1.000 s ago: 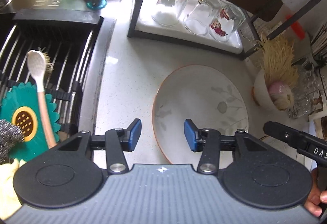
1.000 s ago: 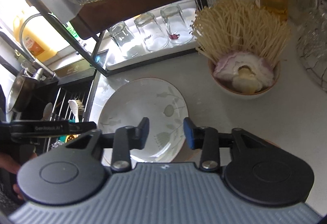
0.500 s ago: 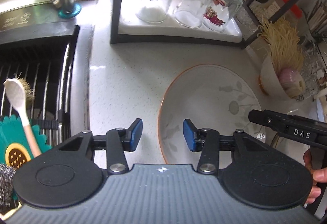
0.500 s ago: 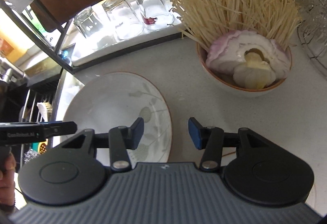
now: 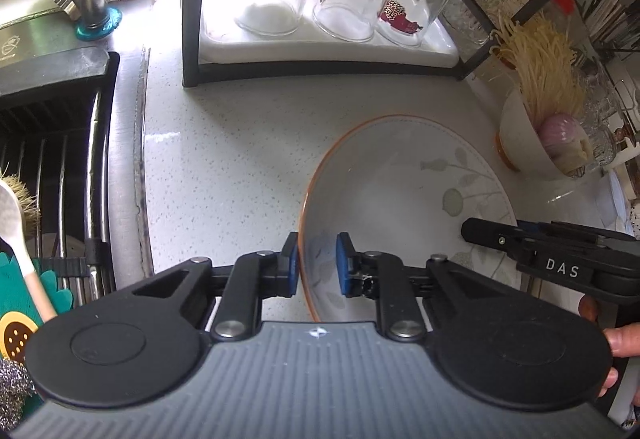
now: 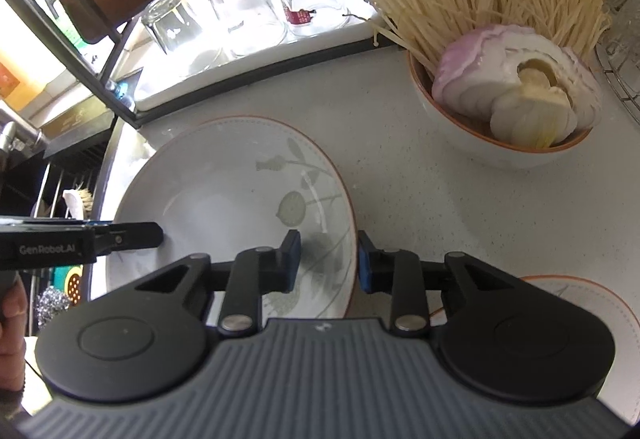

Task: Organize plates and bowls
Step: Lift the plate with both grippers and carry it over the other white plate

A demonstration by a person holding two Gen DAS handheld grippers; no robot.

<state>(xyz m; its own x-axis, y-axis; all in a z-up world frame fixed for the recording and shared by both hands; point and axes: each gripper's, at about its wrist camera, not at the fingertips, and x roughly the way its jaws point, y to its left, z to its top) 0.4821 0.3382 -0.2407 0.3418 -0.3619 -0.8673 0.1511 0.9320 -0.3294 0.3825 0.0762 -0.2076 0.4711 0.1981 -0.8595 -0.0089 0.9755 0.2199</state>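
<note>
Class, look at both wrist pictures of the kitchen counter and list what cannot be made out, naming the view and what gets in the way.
- Near edge of the plate: both views, hidden behind the gripper bodies.
- Second plate: right wrist view, mostly behind the right gripper and cut off by the edge.
- Whether the left gripper pads press the plate rim: left wrist view, too fine to tell.
- Sink contents: left wrist view, cut off at the left edge.
</note>
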